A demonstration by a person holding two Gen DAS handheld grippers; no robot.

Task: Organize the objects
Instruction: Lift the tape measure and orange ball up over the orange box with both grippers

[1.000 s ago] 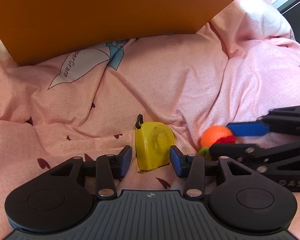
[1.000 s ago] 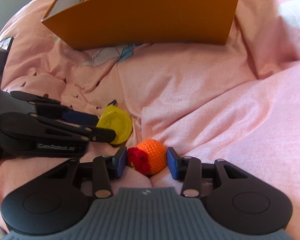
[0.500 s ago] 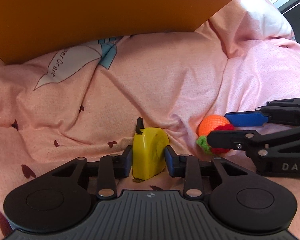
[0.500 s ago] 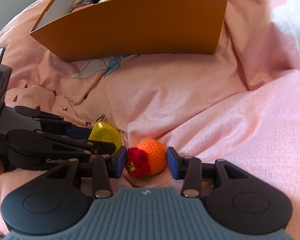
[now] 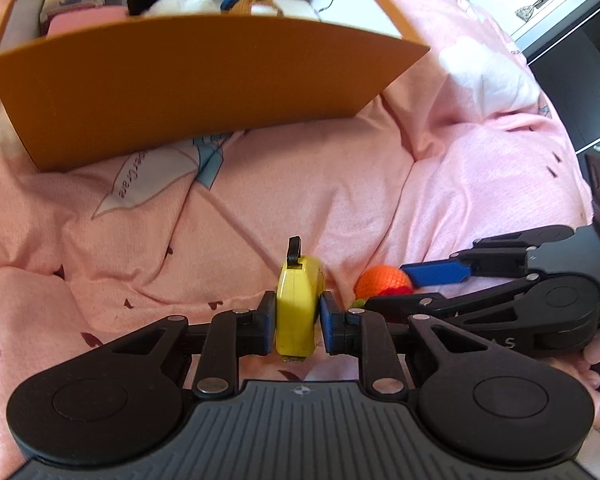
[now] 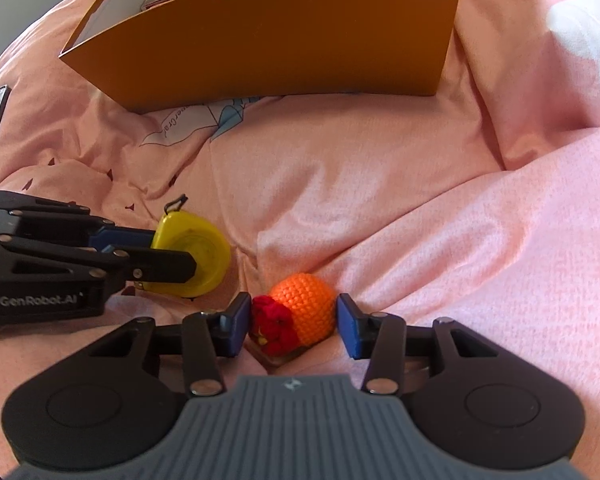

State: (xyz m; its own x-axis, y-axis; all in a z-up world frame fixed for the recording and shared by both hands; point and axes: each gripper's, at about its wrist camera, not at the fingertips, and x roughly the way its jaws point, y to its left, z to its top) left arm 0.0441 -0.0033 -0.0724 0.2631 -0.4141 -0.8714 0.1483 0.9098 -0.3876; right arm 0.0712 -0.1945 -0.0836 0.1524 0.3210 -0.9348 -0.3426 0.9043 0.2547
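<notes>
Yellow plastic sat between the blue pads of your left gripper (image 5: 295, 322): the tape measure (image 5: 296, 312), stood on edge, with the jaws closing against its two flat faces and no gap visible on either side. Your right gripper (image 6: 290, 326) straddled the orange crochet toy (image 6: 304, 312), which lay on the pink bedsheet (image 6: 420, 220); its jaws were opening slightly, the near pad by the red tuft and the far pad standing just clear of the orange yarn, so no grip was made there. The orange box (image 5: 204, 92) stood beyond both items, its open top showing several things already stowed. Judged from this, you were at the pick-up step, with the tape measure secured first and the toy not yet taken. The next move called for carrying the tape measure over the near wall of the box and releasing it inside, and for closing the right jaws on the toy before lifting it.
</notes>
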